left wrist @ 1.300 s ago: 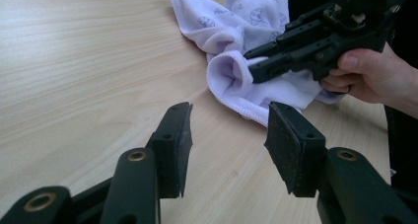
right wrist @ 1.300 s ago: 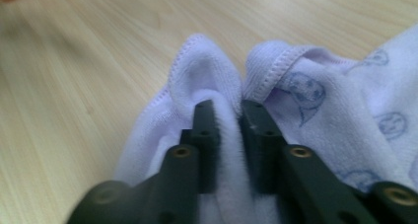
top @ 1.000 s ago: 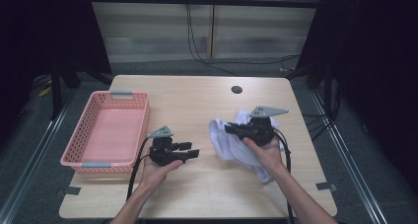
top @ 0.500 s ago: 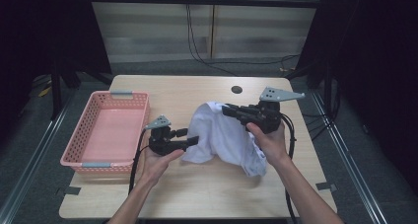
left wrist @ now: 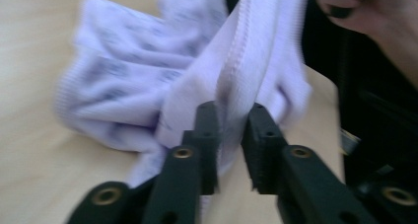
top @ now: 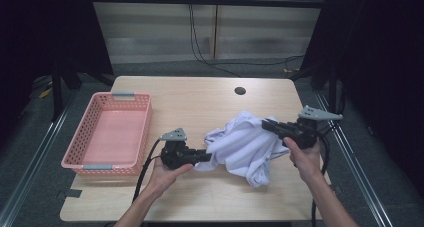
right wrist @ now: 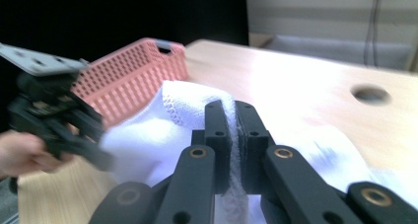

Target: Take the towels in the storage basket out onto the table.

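A white towel (top: 245,142) hangs spread between my two grippers over the wooden table (top: 200,102), with its lower folds resting on the top. My right gripper (top: 265,124) is shut on the towel's hemmed right edge; in the right gripper view (right wrist: 234,110) the hem (right wrist: 172,105) is pinched between the pads. My left gripper (top: 205,156) is at the towel's left corner. Its jaws have just been closing, and in the left gripper view (left wrist: 230,115) a band of the towel (left wrist: 123,95) runs between them and touches both pads.
A pink mesh basket (top: 125,94) stands at the table's left side, also seen in the right gripper view (right wrist: 133,81). A round hole (top: 240,91) lies in the tabletop at the back. Dark curtains and cables lie beyond the table's far edge.
My right gripper has carried the towel up and to the right, spreading the crumpled cloth out. My left gripper has reached the towel's left corner and its jaws have closed on it.
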The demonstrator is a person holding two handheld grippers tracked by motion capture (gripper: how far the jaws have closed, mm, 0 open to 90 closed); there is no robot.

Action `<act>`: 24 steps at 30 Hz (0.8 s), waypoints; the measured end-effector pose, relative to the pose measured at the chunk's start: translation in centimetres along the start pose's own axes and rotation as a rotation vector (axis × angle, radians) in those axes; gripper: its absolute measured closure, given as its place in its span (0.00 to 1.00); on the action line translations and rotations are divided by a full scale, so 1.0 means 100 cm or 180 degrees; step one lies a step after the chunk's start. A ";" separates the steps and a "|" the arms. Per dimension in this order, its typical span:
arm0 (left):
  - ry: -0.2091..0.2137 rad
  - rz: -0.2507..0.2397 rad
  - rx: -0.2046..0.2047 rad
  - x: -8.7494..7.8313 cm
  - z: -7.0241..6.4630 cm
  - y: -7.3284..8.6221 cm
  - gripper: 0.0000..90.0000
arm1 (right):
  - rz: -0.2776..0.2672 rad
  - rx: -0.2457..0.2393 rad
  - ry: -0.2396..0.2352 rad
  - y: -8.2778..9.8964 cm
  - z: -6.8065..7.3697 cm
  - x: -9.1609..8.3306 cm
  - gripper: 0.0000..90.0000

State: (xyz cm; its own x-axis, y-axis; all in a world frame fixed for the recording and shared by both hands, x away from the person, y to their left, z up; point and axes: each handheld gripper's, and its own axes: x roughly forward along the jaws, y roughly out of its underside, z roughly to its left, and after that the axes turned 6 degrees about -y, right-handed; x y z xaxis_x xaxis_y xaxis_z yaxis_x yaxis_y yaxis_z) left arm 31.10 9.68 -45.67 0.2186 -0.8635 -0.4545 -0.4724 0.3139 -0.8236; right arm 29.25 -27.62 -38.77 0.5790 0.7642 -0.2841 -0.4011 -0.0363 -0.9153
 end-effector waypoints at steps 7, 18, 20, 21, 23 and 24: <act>-0.0338 0.0102 -0.0126 -0.021 0.014 0.017 0.64 | 0.0211 0.0290 0.0232 0.062 -0.016 -0.049 0.96; -0.0555 0.0564 -0.0197 -0.005 0.027 0.044 0.49 | 0.0334 0.0356 0.0236 0.076 -0.022 -0.044 0.95; -0.0559 0.0629 -0.0176 -0.001 0.026 0.046 0.55 | 0.0323 0.0351 0.0235 0.076 -0.022 -0.045 0.95; -0.0530 0.0648 -0.0153 0.000 0.025 0.046 0.59 | 0.0321 0.0350 0.0229 0.076 -0.022 -0.045 0.95; -0.0530 0.0704 -0.0094 0.004 0.021 0.046 0.68 | 0.0317 0.0343 0.0223 0.076 -0.022 -0.045 0.95; -0.0411 0.0769 -0.0095 0.005 0.020 0.047 0.75 | 0.0314 0.0338 0.0220 0.076 -0.022 -0.045 0.95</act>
State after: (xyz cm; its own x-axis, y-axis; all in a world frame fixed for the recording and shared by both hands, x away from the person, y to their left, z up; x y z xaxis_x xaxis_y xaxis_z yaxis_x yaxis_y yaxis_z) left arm 30.75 11.48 -50.43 0.2028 -0.7069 -0.6776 -0.5486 0.4912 -0.6766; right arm 25.21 -32.72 -45.05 0.5791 0.7140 -0.3934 -0.5290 -0.0380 -0.8477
